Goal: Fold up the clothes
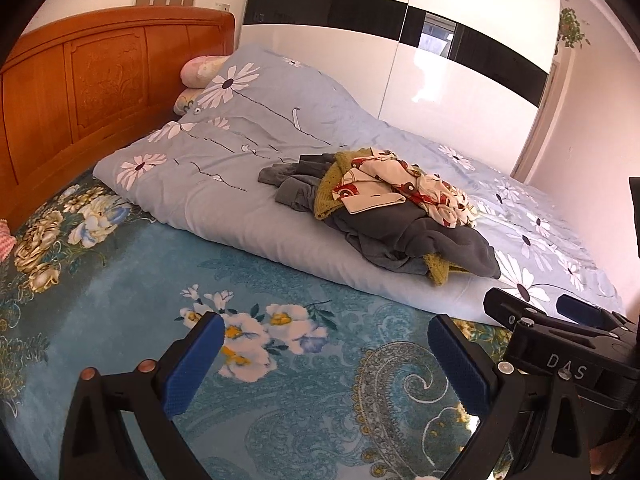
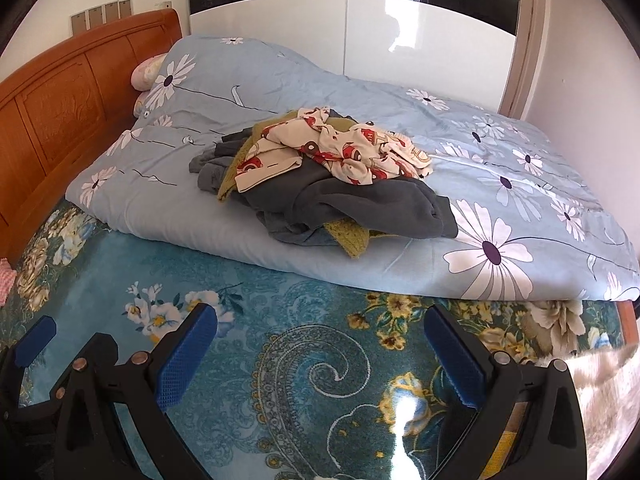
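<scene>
My left gripper [image 1: 326, 354] has its fingers [image 1: 192, 364] spread wide, nothing between them; it hangs over the teal floral bedspread [image 1: 120, 280] near the bed's front edge; my right gripper [image 2: 320, 344] is likewise spread and empty, just beside the left, its fingers [image 2: 186, 358] over the same bedspread; the clothes [image 1: 380, 208] lie in a loose heap on the blue daisy duvet [image 1: 224, 184], close to the duvet's near edge: cream printed piece on top, grey and olive pieces under it; headboard [image 1: 80, 80] at the left end; white wardrobe [image 1: 360, 60] behind the bed.
</scene>
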{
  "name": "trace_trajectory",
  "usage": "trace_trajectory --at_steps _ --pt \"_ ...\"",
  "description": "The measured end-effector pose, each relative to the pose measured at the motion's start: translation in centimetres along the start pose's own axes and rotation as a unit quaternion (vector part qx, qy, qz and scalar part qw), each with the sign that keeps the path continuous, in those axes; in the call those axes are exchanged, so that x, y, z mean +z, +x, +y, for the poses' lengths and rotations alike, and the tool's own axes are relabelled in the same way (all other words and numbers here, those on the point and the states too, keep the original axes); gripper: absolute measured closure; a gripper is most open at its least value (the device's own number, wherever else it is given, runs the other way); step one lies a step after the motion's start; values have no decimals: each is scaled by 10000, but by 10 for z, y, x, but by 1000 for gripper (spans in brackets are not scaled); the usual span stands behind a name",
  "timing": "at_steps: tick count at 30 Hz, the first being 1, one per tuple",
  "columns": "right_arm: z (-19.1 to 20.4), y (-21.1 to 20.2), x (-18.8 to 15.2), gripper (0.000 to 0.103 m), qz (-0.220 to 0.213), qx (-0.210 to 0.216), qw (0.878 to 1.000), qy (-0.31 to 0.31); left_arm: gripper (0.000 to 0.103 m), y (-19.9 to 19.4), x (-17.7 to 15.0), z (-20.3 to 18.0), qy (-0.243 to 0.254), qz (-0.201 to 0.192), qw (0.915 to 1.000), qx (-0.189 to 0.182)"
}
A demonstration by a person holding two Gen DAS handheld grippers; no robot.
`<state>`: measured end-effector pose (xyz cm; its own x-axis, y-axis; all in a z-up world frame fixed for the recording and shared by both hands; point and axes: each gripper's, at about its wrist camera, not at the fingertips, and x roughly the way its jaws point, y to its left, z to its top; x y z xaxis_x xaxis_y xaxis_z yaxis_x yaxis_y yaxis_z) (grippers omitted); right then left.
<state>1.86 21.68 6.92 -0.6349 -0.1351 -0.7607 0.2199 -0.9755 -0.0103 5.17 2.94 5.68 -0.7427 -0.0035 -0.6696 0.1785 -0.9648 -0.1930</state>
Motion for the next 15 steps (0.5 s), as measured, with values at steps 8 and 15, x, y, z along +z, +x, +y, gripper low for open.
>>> trace_trajectory --at_steps 8,15 --pt "-10 12 4 0 112 -175 9998 29 0 15 4 2 -191 73 9997 -138" --pt "2 37 16 0 283 -421 9986 -170 0 44 10 21 -489 258 9978 -359"
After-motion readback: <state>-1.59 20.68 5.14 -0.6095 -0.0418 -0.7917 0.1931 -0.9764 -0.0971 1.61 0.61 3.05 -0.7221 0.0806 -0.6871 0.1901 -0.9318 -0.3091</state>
